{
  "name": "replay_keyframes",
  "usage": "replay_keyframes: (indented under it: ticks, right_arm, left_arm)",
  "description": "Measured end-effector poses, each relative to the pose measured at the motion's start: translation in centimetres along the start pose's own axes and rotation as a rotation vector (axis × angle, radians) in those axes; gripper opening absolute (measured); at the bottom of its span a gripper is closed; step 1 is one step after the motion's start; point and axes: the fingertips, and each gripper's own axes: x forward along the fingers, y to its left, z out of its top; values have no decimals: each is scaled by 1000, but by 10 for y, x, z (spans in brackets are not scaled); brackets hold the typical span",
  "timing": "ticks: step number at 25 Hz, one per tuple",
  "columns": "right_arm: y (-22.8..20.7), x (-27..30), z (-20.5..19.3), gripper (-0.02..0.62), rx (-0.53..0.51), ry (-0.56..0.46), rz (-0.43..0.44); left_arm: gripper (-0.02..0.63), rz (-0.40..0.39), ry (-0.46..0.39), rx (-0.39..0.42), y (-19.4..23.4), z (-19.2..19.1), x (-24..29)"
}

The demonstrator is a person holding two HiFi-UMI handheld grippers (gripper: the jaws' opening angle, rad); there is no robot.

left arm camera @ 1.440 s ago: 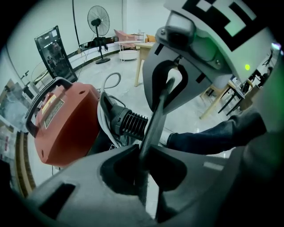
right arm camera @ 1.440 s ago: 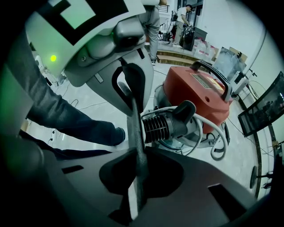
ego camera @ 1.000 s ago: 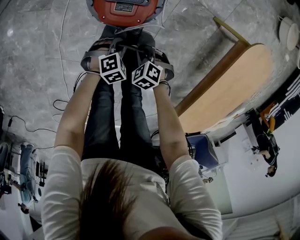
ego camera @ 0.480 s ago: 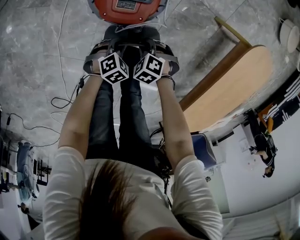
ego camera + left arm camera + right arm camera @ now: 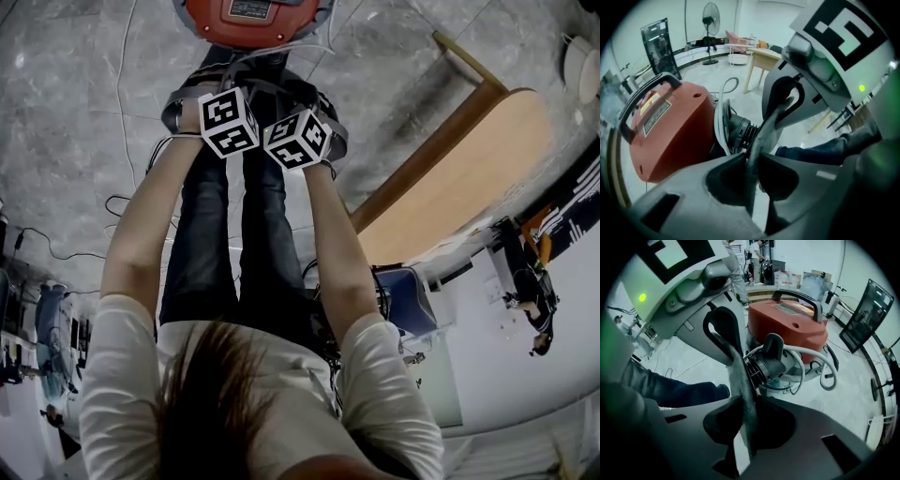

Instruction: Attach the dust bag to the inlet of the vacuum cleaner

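A red vacuum cleaner [image 5: 248, 14] [image 5: 670, 126] [image 5: 792, 324] stands on the floor just beyond both grippers. Its black ribbed inlet [image 5: 740, 133] [image 5: 764, 364] faces them. The grey dust bag [image 5: 780, 101] [image 5: 724, 331] hangs between the two grippers, right in front of the inlet. My left gripper [image 5: 750, 161] pinches one edge of the bag. My right gripper [image 5: 746, 404] pinches the opposite edge. Both pairs of jaws have just been opening a little, with the bag's fabric still touching the pads. In the head view the marker cubes [image 5: 228, 120] [image 5: 295, 141] sit side by side and hide the jaws.
A white hose [image 5: 820, 366] and cables curl around the vacuum's base. Loose cables [image 5: 122, 202] lie on the stone floor at the left. A wooden table [image 5: 469, 169] stands at the right. The person's legs in jeans [image 5: 234, 234] are below the grippers.
The right gripper has rolled a little about its own axis. Both grippers stay close together in front of the vacuum with the bag between them.
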Motion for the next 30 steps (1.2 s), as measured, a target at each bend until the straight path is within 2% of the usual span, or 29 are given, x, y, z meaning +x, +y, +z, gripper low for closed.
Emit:
replay_keyframes:
  ticks: [4,7,9,11,16,19,22,24,27,28,30]
  right_arm:
    - [-5,0,6,63,-219,20,38]
    - [-7,-1,10,69,-340,28,70]
    - [-7,-1,11,71,-376,31,82]
    - [-6,-1,11,69,-348,21,78]
    - [-4,-3,6,66,-89,-49,32]
    - [-5,-3,8,66,-46,-58,10]
    - [-7,-2,6,67,-61,-38,27]
    - [-11,-3,9,76,-109,-19,33]
    - [-16,-5,18,117,-248,13,33]
    - [-16,-5,20,117,-294,19,40]
    - [-14,-4,20,105,-317,18,53]
  left_arm:
    - [74,71,-27,-234,-1,-4,1]
    - [77,81,-38,-280,-5,-6,0]
    - [75,61,-45,-270,-7,-7,1]
    - [75,35,-37,-215,-6,-6,2]
    - [80,-16,2,18,3,6,0]
    - [97,-28,-12,21,9,9,-3]
    - [89,12,-43,-68,6,7,-1]
    - [87,29,-80,-195,3,5,0]
    - [78,26,-137,-359,0,0,-3]
    - [77,30,-145,-382,0,-1,-4]
    - [75,40,-137,-358,0,0,-3]
